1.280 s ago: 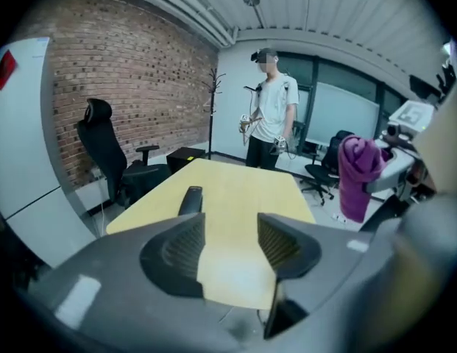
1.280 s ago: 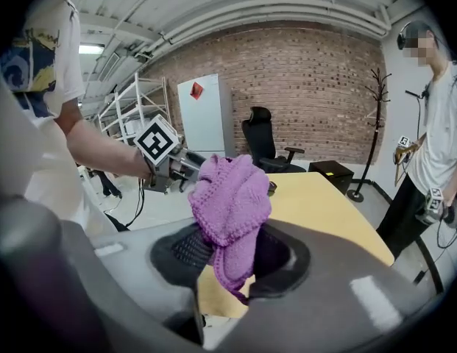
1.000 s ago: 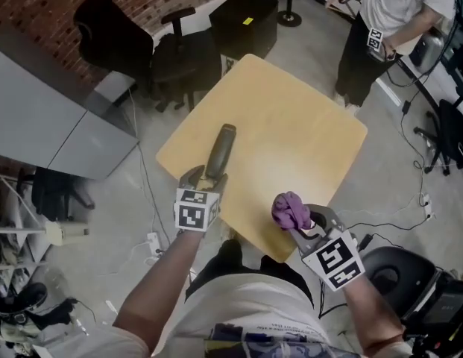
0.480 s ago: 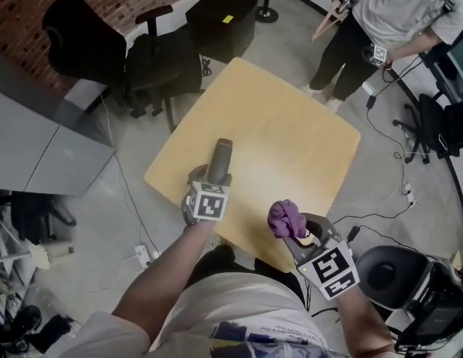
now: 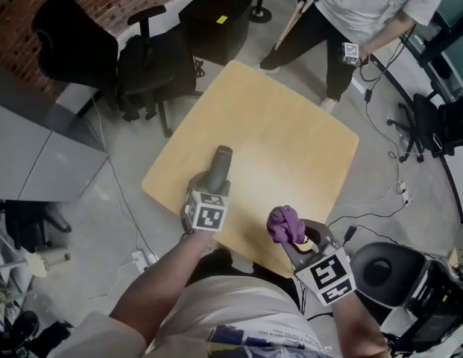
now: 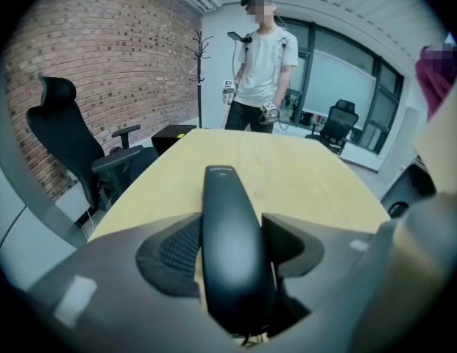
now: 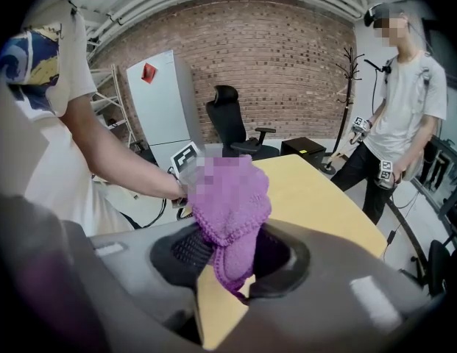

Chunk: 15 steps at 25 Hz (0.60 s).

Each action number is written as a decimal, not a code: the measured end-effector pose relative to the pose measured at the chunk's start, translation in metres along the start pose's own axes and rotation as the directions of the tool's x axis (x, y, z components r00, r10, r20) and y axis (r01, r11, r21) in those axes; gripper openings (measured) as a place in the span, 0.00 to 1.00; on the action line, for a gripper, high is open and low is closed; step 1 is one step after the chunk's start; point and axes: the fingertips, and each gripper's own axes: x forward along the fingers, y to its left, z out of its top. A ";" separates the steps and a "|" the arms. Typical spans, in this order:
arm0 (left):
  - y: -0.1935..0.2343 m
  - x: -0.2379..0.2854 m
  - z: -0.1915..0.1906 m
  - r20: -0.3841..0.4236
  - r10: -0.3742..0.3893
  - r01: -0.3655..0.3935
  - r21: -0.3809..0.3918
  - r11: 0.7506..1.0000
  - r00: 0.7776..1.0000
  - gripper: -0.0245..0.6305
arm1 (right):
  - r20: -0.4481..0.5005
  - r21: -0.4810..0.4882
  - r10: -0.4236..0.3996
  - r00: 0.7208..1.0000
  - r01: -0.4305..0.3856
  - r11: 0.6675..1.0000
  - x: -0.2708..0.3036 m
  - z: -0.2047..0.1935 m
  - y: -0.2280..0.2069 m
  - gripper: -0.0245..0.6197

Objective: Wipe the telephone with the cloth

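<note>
A dark, slim telephone handset (image 5: 218, 167) sticks forward out of my left gripper (image 5: 210, 186) over the near left part of the yellow table (image 5: 291, 133). In the left gripper view the handset (image 6: 227, 234) lies lengthwise between the jaws, whose pads press its sides. These jaws have just been closing on it. My right gripper (image 5: 294, 239) hovers at the table's near edge, shut on a bunched purple cloth (image 5: 285, 224). In the right gripper view the cloth (image 7: 229, 204) bulges above the jaws and hides part of the left hand.
A person (image 5: 365, 6) with marker cubes stands at the table's far corner. Two black office chairs (image 5: 153, 66) and a black box (image 5: 216, 21) sit beyond the left edge. There is a grey cabinet (image 5: 30, 148) at far left and cables and a black seat (image 5: 384, 271) at right.
My left gripper has come down and slightly nearer with the handset in it. The right gripper with the cloth has shifted a little. The bystander has stepped along the far side.
</note>
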 end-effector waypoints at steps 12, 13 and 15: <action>-0.004 -0.034 0.028 0.108 -0.043 0.041 0.022 0.999 0.993 0.43 | 0.032 -0.043 -0.008 0.999 0.009 0.999 -0.002 0.018 -0.003 0.23; -0.005 -0.039 0.032 0.125 -0.050 0.047 0.024 0.999 0.991 0.43 | 0.033 -0.051 -0.008 0.999 0.010 0.999 -0.002 0.019 -0.004 0.23; -0.013 -0.049 0.042 0.161 -0.071 0.065 0.038 0.997 0.984 0.43 | 0.038 -0.068 -0.009 0.999 0.012 0.998 -0.005 0.021 -0.007 0.23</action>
